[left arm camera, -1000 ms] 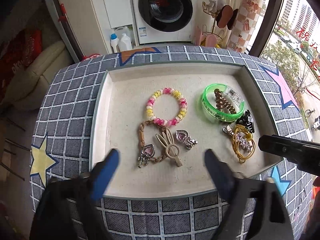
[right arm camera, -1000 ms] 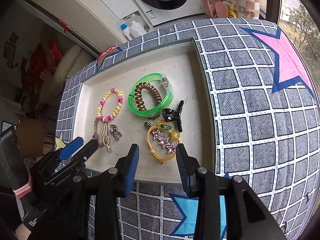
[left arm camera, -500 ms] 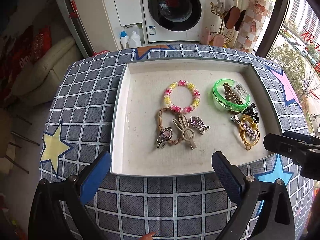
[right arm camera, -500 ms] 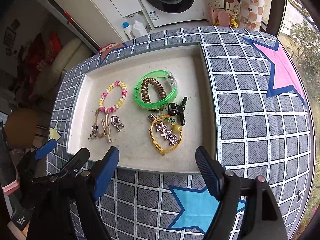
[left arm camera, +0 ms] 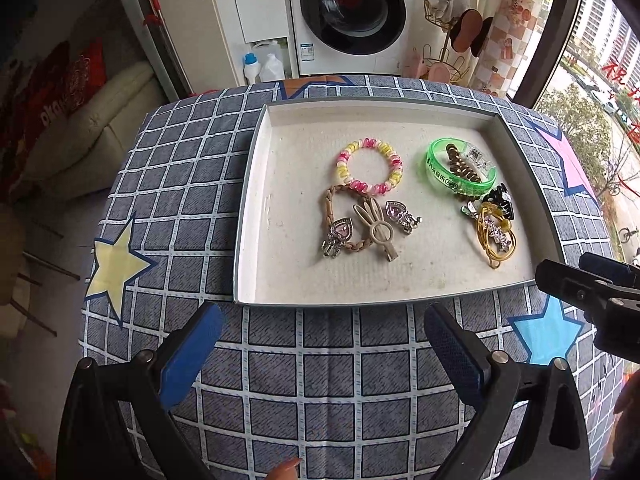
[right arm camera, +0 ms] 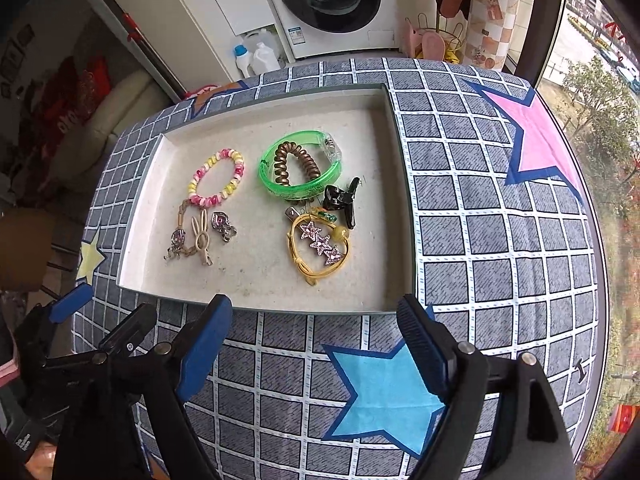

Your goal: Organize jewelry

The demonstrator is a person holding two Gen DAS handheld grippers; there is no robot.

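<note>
A shallow tray (left arm camera: 256, 184) (right arm camera: 404, 208) on the checked cloth holds jewelry: a pink-yellow coil bracelet (left arm camera: 370, 166) (right arm camera: 216, 178), a green bangle (left arm camera: 460, 172) (right arm camera: 300, 172) with a brown coil tie inside, a beige rabbit clip (left arm camera: 376, 228) (right arm camera: 202, 240), a braided cord with heart charms (left arm camera: 338, 232), a yellow cord with a star clip (left arm camera: 494, 236) (right arm camera: 320, 246), and a black claw clip (right arm camera: 342, 200). My left gripper (left arm camera: 322, 340) is open and empty before the tray's near edge. My right gripper (right arm camera: 314, 332) is open and empty, also short of the near edge.
The table wears a grey checked cloth (left arm camera: 320, 380) with yellow, blue and pink stars. A washing machine (left arm camera: 352, 12) and a rack stand behind. A cream sofa (left arm camera: 92, 128) lies at the left. The right gripper's body shows in the left wrist view (left arm camera: 592, 284).
Both grippers have pulled back from over the tray to in front of its near edge. The right gripper's jaws have opened wide. The jewelry has not moved.
</note>
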